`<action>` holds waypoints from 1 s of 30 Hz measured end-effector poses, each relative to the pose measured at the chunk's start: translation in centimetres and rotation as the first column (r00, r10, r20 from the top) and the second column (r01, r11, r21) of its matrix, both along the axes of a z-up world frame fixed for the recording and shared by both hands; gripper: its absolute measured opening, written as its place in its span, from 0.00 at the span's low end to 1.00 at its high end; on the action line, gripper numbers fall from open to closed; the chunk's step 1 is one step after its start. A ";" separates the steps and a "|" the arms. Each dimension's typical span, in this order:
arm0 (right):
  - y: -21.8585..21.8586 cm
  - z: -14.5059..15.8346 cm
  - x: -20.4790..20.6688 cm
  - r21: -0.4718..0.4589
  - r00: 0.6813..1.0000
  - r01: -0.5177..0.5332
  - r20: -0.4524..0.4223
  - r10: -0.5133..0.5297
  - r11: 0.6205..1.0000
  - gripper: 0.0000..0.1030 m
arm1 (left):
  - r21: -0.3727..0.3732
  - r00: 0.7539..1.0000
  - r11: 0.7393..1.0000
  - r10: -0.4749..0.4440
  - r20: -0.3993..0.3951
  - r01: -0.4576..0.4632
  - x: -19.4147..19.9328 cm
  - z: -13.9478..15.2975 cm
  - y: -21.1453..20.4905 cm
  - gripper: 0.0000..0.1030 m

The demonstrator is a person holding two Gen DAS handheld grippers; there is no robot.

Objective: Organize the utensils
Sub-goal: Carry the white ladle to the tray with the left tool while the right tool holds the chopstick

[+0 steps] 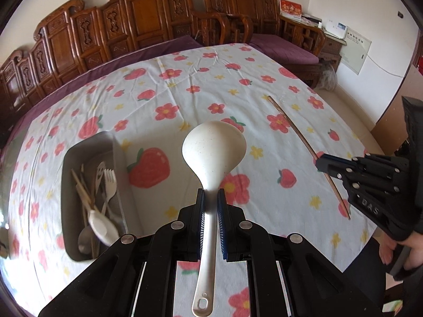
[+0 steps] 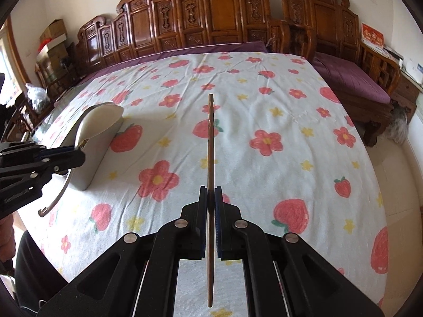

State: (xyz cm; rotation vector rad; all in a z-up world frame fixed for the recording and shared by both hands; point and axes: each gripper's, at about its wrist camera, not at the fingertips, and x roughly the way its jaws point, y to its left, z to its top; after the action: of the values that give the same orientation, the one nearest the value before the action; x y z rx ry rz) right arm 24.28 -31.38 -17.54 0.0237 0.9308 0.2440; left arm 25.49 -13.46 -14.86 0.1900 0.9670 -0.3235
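My left gripper [image 1: 210, 195] is shut on the metal handle of a white ladle [image 1: 214, 148] and holds it above the cloth; it also shows at the left of the right wrist view [image 2: 76, 155], with the ladle [image 2: 100, 121]. My right gripper [image 2: 210, 192] is shut on a brown chopstick [image 2: 210, 142] that points forward; in the left wrist view the right gripper [image 1: 321, 163] and the chopstick [image 1: 293, 126] are at the right. A grey metal tray [image 1: 121, 158] to the left of the ladle holds several forks, spoons and chopsticks.
The table is covered by a white cloth with red flowers and strawberries [image 2: 264, 92]. Carved wooden benches with purple cushions [image 2: 211, 21] stand behind it. The person's hand [image 1: 404, 248] is at the right edge.
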 end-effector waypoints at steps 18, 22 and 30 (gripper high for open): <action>5.2 0.6 -2.0 -0.035 0.993 -0.114 0.032 0.115 0.993 0.06 | -0.028 0.989 0.990 0.140 0.050 -0.139 -4.1 -0.2 8.3 0.08; 7.3 0.2 -2.8 -0.053 0.988 -0.151 0.032 0.153 0.987 0.06 | -0.031 0.985 0.987 0.160 0.057 -0.159 -3.9 -0.2 10.3 0.08; 11.3 0.2 -3.4 -0.088 0.976 -0.208 0.046 0.212 0.974 0.06 | -0.045 0.978 0.980 0.195 0.071 -0.192 -2.5 0.3 14.3 0.08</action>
State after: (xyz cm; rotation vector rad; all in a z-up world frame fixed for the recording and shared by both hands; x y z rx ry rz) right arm 20.84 -20.07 -17.37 -0.1579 0.8876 0.4005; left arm 22.95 0.82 -14.60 0.0722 0.8961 -0.1539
